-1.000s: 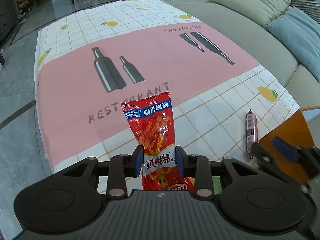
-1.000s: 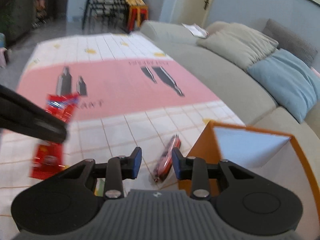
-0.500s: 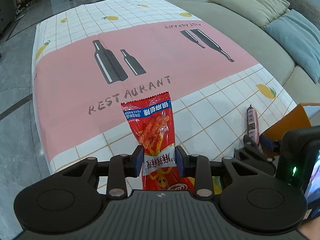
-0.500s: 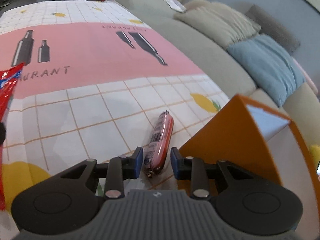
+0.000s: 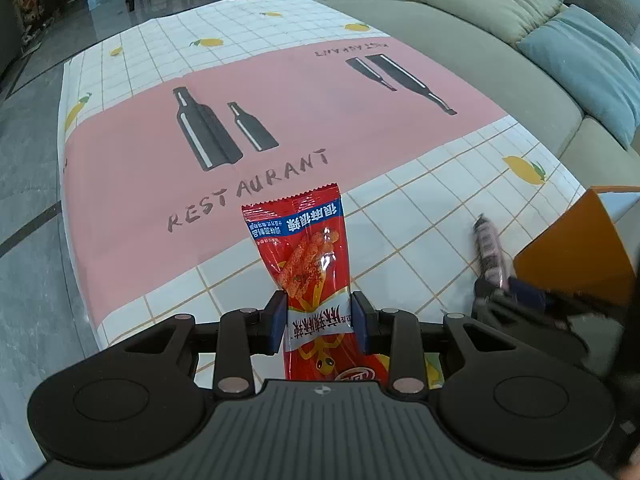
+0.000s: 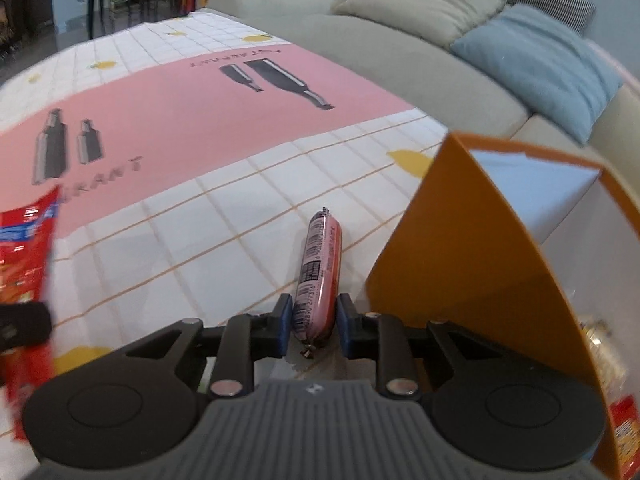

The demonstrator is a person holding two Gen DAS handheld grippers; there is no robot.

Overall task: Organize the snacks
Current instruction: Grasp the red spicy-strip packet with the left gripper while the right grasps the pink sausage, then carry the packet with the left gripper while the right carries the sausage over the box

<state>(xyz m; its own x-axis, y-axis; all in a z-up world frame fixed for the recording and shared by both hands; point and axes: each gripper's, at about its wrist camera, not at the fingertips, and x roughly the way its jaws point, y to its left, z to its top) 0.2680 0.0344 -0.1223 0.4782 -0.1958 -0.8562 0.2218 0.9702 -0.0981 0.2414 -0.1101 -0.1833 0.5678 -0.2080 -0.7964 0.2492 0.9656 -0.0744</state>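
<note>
Right now each of the 2 grippers has a snack between its fingers. The left gripper (image 5: 319,322) is clamped on a red snack packet (image 5: 310,276), pinching it low on its length so that most of the bag stands up and forward over the tablecloth (image 5: 132,184). The right gripper (image 6: 311,326) has its jaws on either side of a pink sausage stick (image 6: 320,272) that lies on the white checked part of the cloth, just beside the orange box (image 6: 460,264). Small gaps show between the pads and the sausage, so the jaws look not quite closed on it; I judge the grasp unfinished.

Several things could go wrong from here. The sausage is round and slick, and the jaws sit near its near end, so closing on it there could squeeze it forward out of the fingers or let the far end droop and swing once lifted. It lies close to the box wall, so a sideways nudge might push it against the box or shove the box itself. The packet is thin and floppy; held by a narrow pinch, it could slip or fold over. The 2 grippers are also near each other, the left one showing at the edge of the right view, so a careless move towards the box could knock them together.
</note>
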